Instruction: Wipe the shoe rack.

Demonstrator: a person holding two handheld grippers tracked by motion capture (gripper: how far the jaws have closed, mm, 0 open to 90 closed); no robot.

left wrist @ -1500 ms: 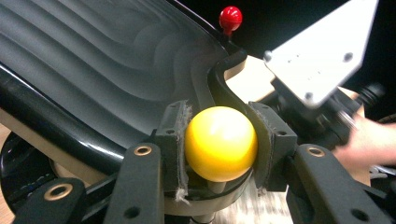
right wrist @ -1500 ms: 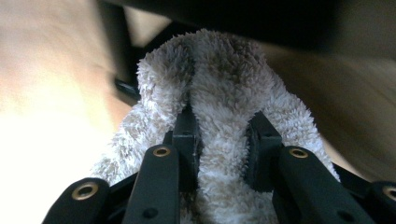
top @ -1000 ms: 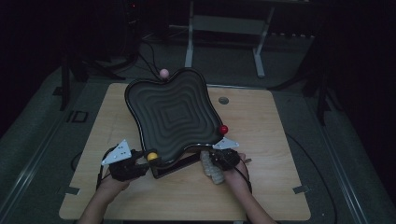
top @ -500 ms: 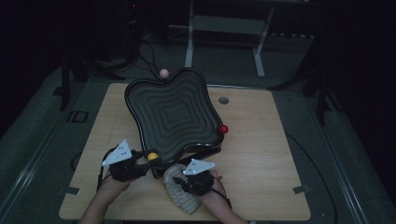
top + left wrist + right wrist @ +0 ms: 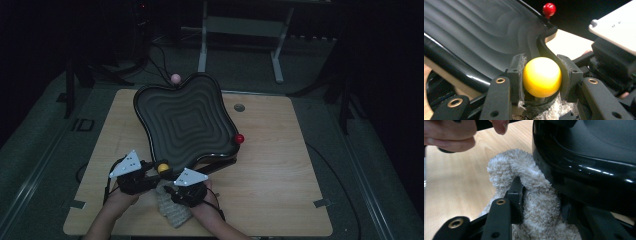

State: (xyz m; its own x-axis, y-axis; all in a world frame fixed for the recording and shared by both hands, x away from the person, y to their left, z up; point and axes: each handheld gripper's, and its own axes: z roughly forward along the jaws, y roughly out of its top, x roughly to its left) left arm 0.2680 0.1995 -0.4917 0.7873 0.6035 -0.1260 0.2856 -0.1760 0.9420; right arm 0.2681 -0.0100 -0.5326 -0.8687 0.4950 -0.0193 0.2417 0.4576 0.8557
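A black wavy tray (image 5: 150, 140) stands tilted on the wooden table (image 5: 280, 175), with ball knobs at its corners. My left gripper (image 5: 541, 72) is shut on the yellow ball (image 5: 542, 77) at the tray's near corner (image 5: 163, 168). My right gripper (image 5: 169, 192) sits just right of the left gripper (image 5: 152, 171), under the tray's front rim. A beige fluffy cloth (image 5: 536, 202) is bunched between its jaws, against the tray's glossy underside (image 5: 586, 165). Its jaws have just been opening, and the cloth still fills the gap between them.
A red ball (image 5: 240, 138) marks the tray's right corner and a pink ball (image 5: 175, 78) its far corner. A round grommet (image 5: 239, 107) sits in the table's far right. The left hand (image 5: 449, 135) is close ahead of the right gripper. A metal stand (image 5: 240, 25) rises behind the table.
My right gripper has slid left along the tray's front edge with the cloth, from near the red ball to beside the left gripper. The left gripper has stayed put.
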